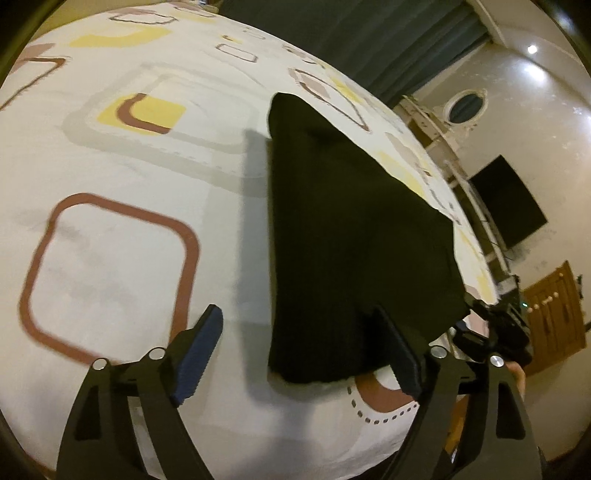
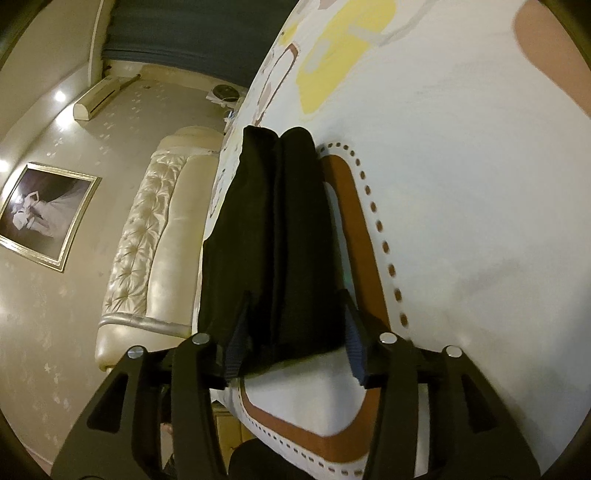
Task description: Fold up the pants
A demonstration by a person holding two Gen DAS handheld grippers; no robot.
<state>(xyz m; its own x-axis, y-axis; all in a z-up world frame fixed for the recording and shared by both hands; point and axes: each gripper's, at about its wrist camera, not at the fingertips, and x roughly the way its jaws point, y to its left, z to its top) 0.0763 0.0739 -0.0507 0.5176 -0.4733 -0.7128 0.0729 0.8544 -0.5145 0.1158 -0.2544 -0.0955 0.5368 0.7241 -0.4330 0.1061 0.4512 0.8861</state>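
Black pants (image 1: 343, 236) lie folded into a long strip on the patterned bedsheet (image 1: 122, 177), near the bed's right edge. My left gripper (image 1: 301, 332) is open wide just above the strip's near end; its right finger (image 1: 397, 350) overlaps the cloth and its left finger (image 1: 201, 350) hangs over bare sheet. In the right wrist view the pants (image 2: 273, 229) stretch away as two stacked folds. My right gripper (image 2: 295, 328) straddles their near end with the cloth between its blue pads (image 2: 236, 343), and the jaws stand apart without clamping it. The right gripper's black body (image 1: 498, 332) shows beside the pants' corner.
The bed's edge (image 2: 295, 439) runs just under the right gripper. A cream tufted headboard (image 2: 147, 240), a framed picture (image 2: 44, 214) and a wall air conditioner (image 2: 99, 98) lie beyond. A dark screen (image 1: 509, 199), a wooden cabinet (image 1: 554, 310) and dark curtains (image 1: 351, 33) border the bed.
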